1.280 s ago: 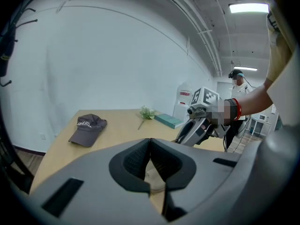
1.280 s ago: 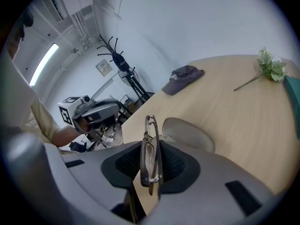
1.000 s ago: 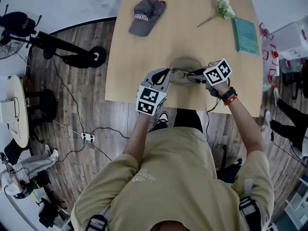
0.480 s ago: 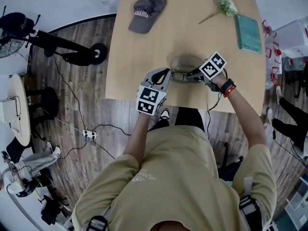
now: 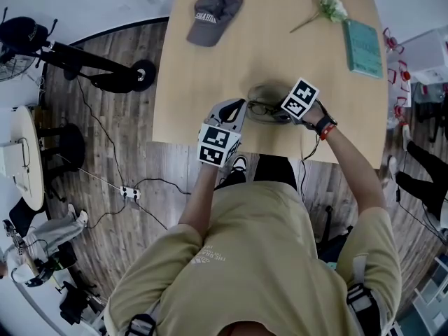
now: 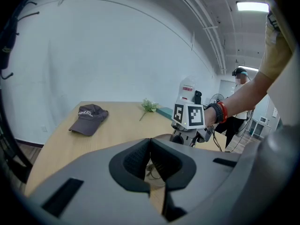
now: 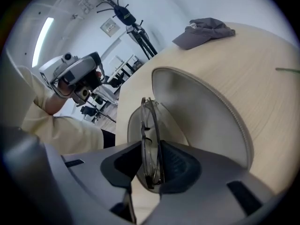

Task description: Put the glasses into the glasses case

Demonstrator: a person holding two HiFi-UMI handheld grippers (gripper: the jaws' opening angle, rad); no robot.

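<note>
The folded glasses (image 7: 151, 125) are gripped edge-on in the right tongs (image 7: 151, 172), whose jaws are opening. They are held over the open glasses case (image 7: 206, 111) on the bench (image 7: 267, 74). The left tongs (image 6: 150, 149) are clenched on nothing beside the case.

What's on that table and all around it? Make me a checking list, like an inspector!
Surface: light wooden table.
Job's things: glasses case lies open; folded glasses held over it, not in yet.
Clutter: grey cap, flower sprig, teal book.
Grippers: right hand-held gripper jaws opening, glasses between them; left hand-held gripper jaws together beside the case.
Cables: black cables and power strip on the floor.
Surroundings: round white table; another person's legs.
</note>
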